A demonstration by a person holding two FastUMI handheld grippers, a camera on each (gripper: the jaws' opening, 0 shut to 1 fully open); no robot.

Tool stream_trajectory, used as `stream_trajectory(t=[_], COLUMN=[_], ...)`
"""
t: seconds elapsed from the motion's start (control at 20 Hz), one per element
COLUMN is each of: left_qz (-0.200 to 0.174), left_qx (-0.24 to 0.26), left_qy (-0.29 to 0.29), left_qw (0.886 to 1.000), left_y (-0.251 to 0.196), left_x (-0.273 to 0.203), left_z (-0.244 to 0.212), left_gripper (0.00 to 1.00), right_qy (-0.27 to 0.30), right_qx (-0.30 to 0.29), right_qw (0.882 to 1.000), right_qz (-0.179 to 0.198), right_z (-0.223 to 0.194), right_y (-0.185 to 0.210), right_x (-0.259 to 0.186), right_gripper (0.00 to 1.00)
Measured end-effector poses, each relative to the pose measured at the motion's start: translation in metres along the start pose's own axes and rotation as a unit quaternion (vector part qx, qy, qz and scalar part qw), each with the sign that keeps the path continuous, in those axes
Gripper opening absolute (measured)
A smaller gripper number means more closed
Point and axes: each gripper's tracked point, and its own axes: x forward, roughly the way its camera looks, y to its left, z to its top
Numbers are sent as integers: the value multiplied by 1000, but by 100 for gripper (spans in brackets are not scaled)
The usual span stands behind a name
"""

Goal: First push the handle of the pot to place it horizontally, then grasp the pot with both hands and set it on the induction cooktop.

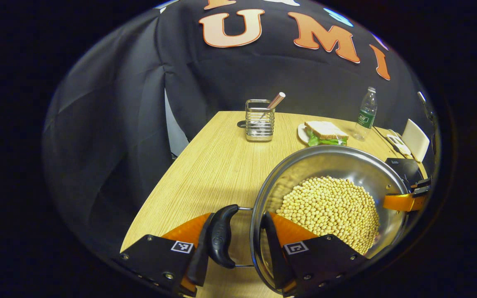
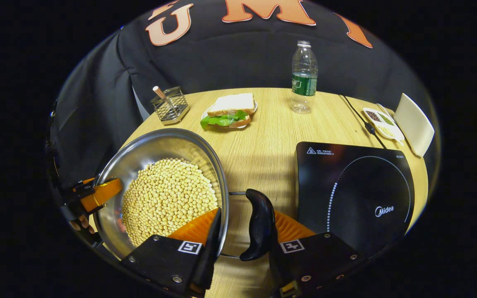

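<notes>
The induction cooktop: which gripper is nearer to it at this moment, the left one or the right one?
Right. The right gripper straddles the pot's rim and handle beside the induction cooktop. The left gripper holds the pot's opposite side, farther from it.

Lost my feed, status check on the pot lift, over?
Left gripper and right gripper straddle rim and side handles. Pot of beans not yet on cooktop. Path between looks clear.

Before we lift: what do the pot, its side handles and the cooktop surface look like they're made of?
Pot: polished metal, likely stainless steel; its inner wall mirrors the beans.
Handles: smooth black grips, probably plastic, with a soft sheen, on thin metal wire loops.
Cooktop: flat glossy black panel, glass or ceramic by its look, with printed white markings.
</notes>
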Motion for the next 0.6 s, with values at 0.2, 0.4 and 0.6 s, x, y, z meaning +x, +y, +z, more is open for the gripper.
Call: stream_trajectory(t=[0.2,0.4,0.6], left_qz=[8,9,-3], left_qx=[13,25,35], left_qy=[-35,-58,-70], left_qw=[999,998,997], left_y=[5,7,7], left_x=[-18,-24,-23], left_z=[14,22,21], left_gripper=[63,63,63], right_qy=[-24,-47,-68], right_qx=[11,18,24], right_qw=[1000,999,997], right_qz=[11,15,8], right_z=[14,27,37], right_y=[-5,-22,-51], right_x=[-20,-43,-67], right_gripper=[53,52,52])
